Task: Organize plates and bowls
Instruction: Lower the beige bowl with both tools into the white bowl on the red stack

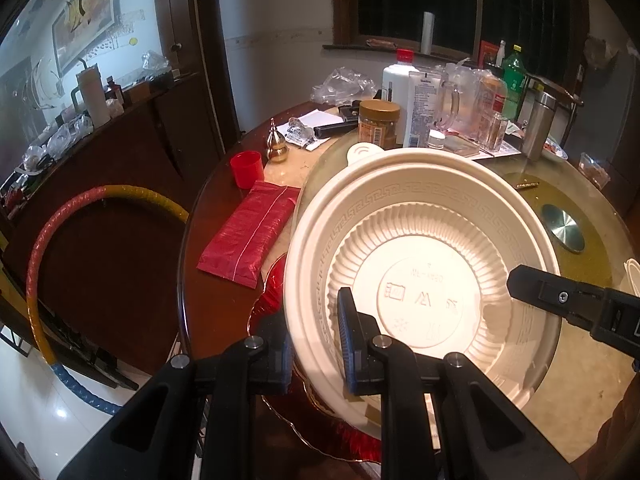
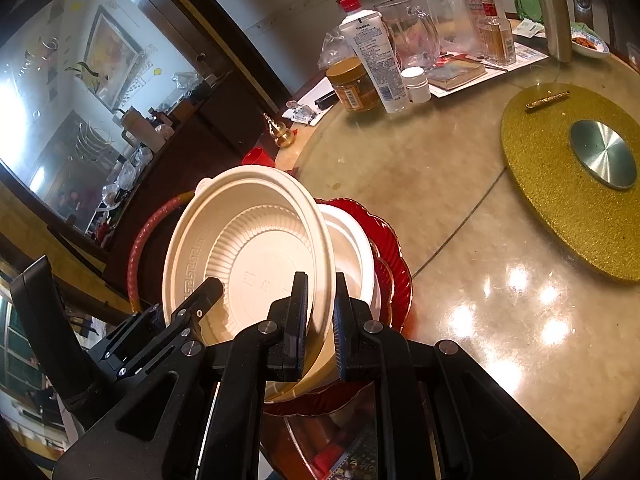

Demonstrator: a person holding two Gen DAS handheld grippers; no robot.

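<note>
A large white plastic bowl with a ribbed inside hangs tilted between both grippers. My left gripper is shut on its left rim, blue pads on either side of the wall. My right gripper is shut on the opposite rim; one of its fingers shows in the left wrist view. In the right wrist view the bowl tips above a second white bowl, which rests on scalloped red plates. The red plate's edge shows under the bowl.
On the round table's dark rim lie a red packet and a red cup. Jars, bottles and a glass mug crowd the far side. A gold disc marks the turntable's centre. A hoop leans at left.
</note>
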